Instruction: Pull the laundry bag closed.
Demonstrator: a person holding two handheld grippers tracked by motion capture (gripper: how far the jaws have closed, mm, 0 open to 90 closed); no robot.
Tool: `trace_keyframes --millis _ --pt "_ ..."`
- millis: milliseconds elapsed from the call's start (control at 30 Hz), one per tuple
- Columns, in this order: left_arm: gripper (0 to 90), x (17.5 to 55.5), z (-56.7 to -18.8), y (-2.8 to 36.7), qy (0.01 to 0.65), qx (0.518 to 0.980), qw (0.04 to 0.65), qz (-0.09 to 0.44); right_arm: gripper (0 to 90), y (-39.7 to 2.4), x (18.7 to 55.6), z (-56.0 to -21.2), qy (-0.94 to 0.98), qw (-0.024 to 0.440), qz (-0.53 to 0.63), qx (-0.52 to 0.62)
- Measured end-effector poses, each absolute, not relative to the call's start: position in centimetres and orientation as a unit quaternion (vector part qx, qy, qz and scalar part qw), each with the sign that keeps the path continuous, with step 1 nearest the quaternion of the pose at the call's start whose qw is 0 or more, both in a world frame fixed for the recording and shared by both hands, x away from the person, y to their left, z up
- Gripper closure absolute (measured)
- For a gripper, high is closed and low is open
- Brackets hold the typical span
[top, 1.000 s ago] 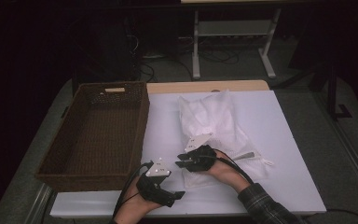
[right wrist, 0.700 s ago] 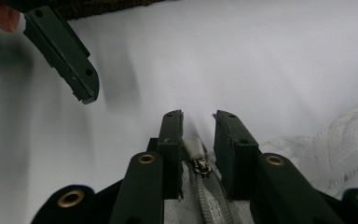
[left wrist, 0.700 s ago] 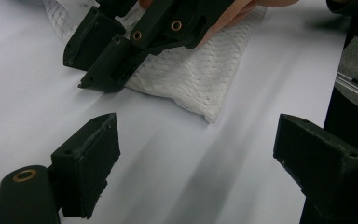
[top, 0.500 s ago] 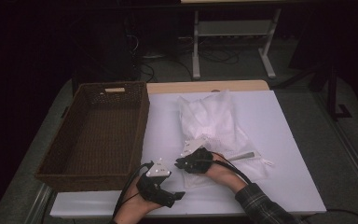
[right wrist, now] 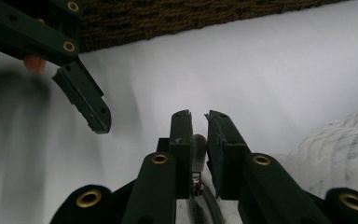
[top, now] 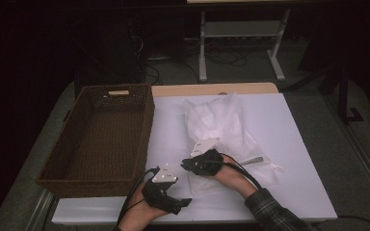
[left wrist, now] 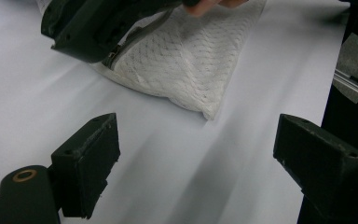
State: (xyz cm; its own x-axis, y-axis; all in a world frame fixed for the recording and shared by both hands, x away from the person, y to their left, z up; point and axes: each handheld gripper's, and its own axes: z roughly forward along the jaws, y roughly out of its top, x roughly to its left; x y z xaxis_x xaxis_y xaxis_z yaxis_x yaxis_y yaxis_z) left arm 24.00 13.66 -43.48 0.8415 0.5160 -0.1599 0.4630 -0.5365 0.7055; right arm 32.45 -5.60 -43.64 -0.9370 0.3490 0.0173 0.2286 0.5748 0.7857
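Observation:
A white mesh bag [top: 217,120] lies on the white table [top: 289,144], its zipper end towards the person. My right gripper [top: 185,164] sits at the bag's near left corner. Its jaws have just been closing, and in the right gripper view [right wrist: 198,119] they are shut on the grey zipper pull [right wrist: 198,149]. My left gripper [top: 180,199] hovers near the table's front edge, just in front of the right one. Its jaws [left wrist: 205,154] stand wide open over bare table and face the bag's corner [left wrist: 186,60]. Nothing is between them.
A brown wicker basket [top: 147,125] stands on the table's left side and looks empty; its wall [right wrist: 191,18] runs close behind both grippers. Bare white table lies to the right of the bag. The floor beyond the far edge is dark, with a metal frame and cables.

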Motion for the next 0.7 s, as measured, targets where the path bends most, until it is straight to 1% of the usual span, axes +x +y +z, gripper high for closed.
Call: trace_keyframes --millis 233,400,500,567,633,700 --pt "13.9 24.0 -43.5 13.6 0.279 0.877 0.390 0.033 79.6 -6.9 32.3 -42.8 0.882 0.075 0.434 0.169" --pt "13.9 24.0 -43.5 13.6 0.277 0.879 0.388 0.032 79.3 -8.0 32.0 -43.0 0.883 0.072 0.429 0.175" --pt "13.9 24.0 -43.6 13.6 0.277 0.879 0.388 0.031 73.3 -8.8 32.2 -43.0 0.879 0.057 0.437 0.184" --pt "13.9 24.0 -43.6 13.5 0.277 0.879 0.388 0.031 67.4 -9.3 32.4 -43.0 0.879 0.044 0.437 0.188" --pt "13.9 24.1 -43.6 13.5 0.277 0.878 0.388 0.030 61.5 -9.8 32.5 -43.1 0.881 0.039 0.433 0.186" --pt "13.9 24.1 -43.7 13.5 0.277 0.879 0.387 0.029 58.1 -10.2 32.6 -43.4 0.885 0.036 0.426 0.187"
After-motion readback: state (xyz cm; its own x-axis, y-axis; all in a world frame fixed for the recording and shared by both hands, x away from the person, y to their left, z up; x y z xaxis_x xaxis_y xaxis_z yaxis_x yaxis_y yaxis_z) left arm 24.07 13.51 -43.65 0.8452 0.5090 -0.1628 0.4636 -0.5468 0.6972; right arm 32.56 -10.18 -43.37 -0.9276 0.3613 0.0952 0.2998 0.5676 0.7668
